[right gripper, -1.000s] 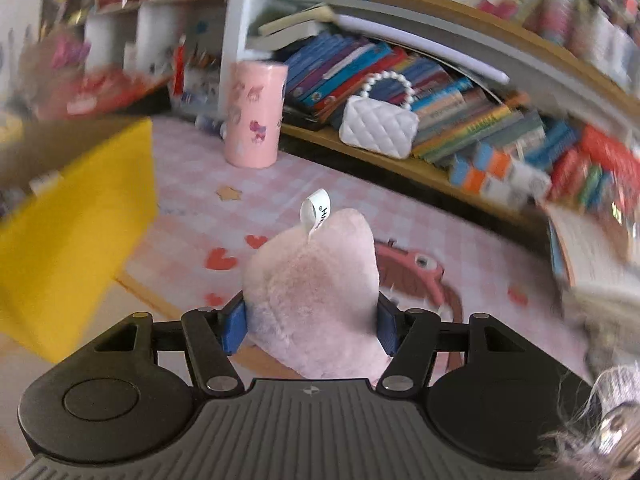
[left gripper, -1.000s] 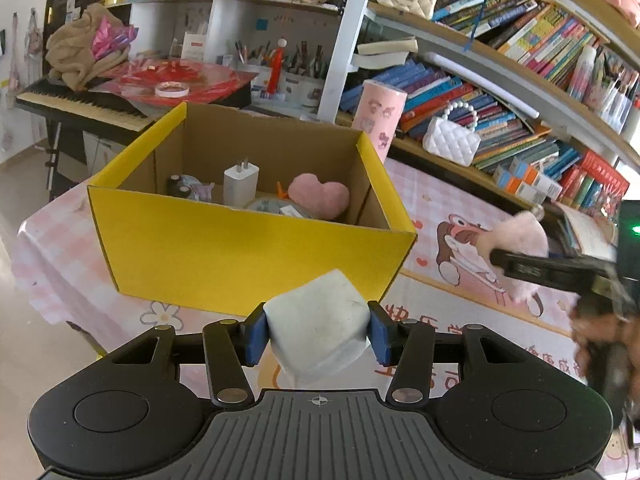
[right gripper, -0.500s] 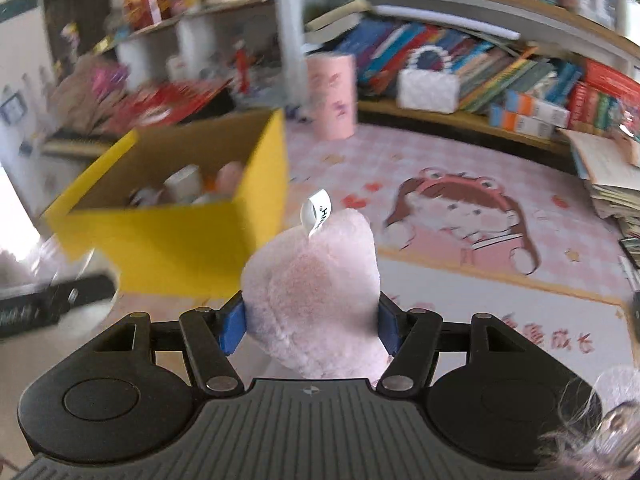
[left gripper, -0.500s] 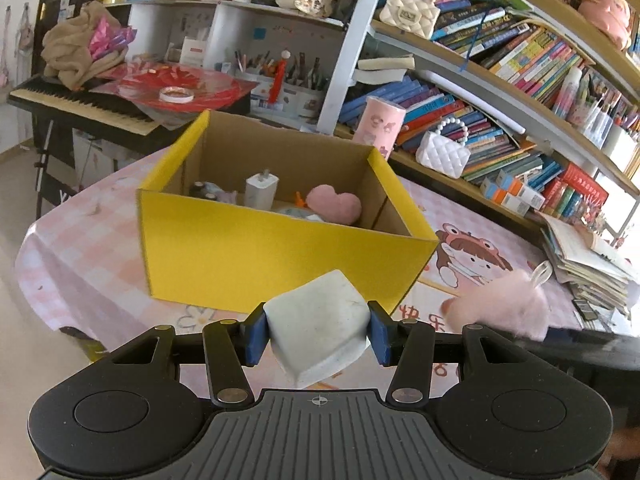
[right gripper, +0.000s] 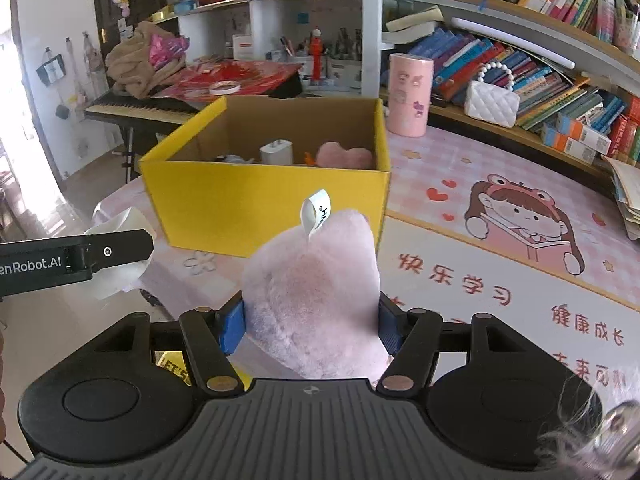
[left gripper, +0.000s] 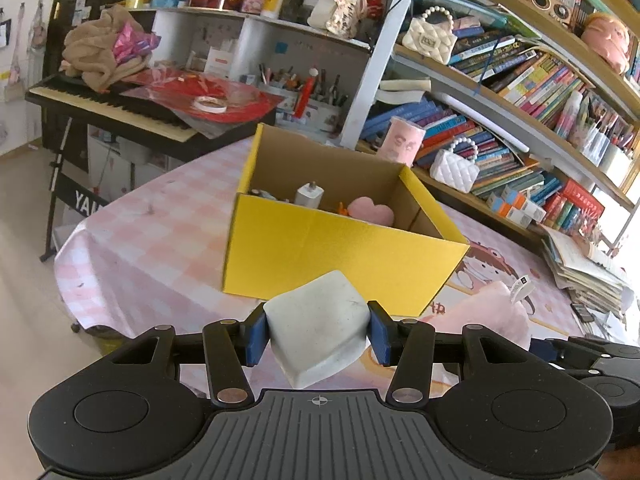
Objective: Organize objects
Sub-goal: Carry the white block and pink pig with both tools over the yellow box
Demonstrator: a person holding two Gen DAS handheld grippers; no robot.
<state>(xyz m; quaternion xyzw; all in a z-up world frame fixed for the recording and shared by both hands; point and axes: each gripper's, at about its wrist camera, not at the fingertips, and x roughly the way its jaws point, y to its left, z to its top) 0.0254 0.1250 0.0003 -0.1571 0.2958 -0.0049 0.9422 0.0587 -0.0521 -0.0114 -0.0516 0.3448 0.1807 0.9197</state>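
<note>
My left gripper (left gripper: pixel 316 336) is shut on a white foam block (left gripper: pixel 316 332), held in the air short of the yellow cardboard box (left gripper: pixel 336 256). My right gripper (right gripper: pixel 311 320) is shut on a fluffy pink plush (right gripper: pixel 312 292) with a white tag, also in front of the yellow box (right gripper: pixel 256 196). Inside the box lie a pink heart plush (right gripper: pixel 344 156), a white charger (right gripper: pixel 276 152) and small items. In the right wrist view the left gripper (right gripper: pixel 120 256) with its white block shows at the left; in the left wrist view the pink plush (left gripper: pixel 488 312) shows at lower right.
The box stands on a table with a pink cartoon cloth (right gripper: pixel 500 216). A pink cylinder (right gripper: pixel 410 94) and white quilted purse (right gripper: pixel 492 102) stand behind it by the bookshelves (left gripper: pixel 520 80). A keyboard piano (left gripper: pixel 108 108) with red paper stands left; a stack of papers (left gripper: pixel 580 264) lies right.
Both grippers have drawn back from the box, which now looks smaller and farther. The right gripper swung left until it faces the box, and now sits close beside the left one. Both grips are unchanged.
</note>
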